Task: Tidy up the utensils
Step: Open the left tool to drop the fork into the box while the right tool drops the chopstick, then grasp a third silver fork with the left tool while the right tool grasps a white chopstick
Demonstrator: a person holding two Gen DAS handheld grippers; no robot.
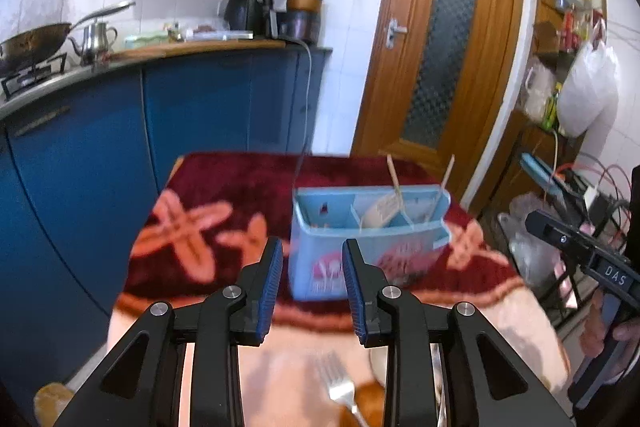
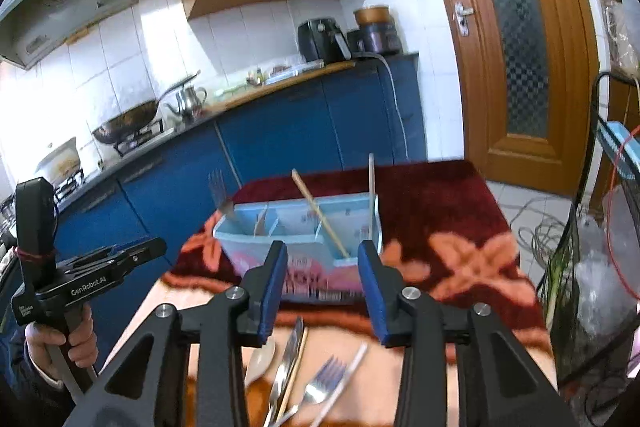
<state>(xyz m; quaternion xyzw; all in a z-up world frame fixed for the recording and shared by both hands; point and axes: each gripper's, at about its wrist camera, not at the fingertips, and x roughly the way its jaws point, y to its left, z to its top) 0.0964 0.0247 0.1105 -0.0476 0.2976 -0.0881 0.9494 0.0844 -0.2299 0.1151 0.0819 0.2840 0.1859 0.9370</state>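
A light blue utensil organizer (image 1: 368,239) (image 2: 300,239) stands on the red flowered cloth (image 1: 224,187). A fork (image 2: 220,191) leans upright at its left end, with a wooden utensil (image 2: 320,215) and a pale stick (image 2: 372,187) in other compartments. Loose on the near cloth lie a spoon (image 2: 260,359), a knife (image 2: 288,355) and a fork (image 2: 324,383) (image 1: 340,387). My left gripper (image 1: 313,247) hovers before the organizer, open and empty. My right gripper (image 2: 322,255) is also open and empty, above the loose utensils.
Blue kitchen cabinets (image 1: 200,107) with a wok (image 2: 124,123) and kettle run behind and left of the table. A wooden door (image 1: 440,47) stands behind it. Cables (image 2: 540,227) and a wire rack (image 2: 592,267) crowd the floor to the right. A hand (image 2: 44,343) holds the left gripper's handle.
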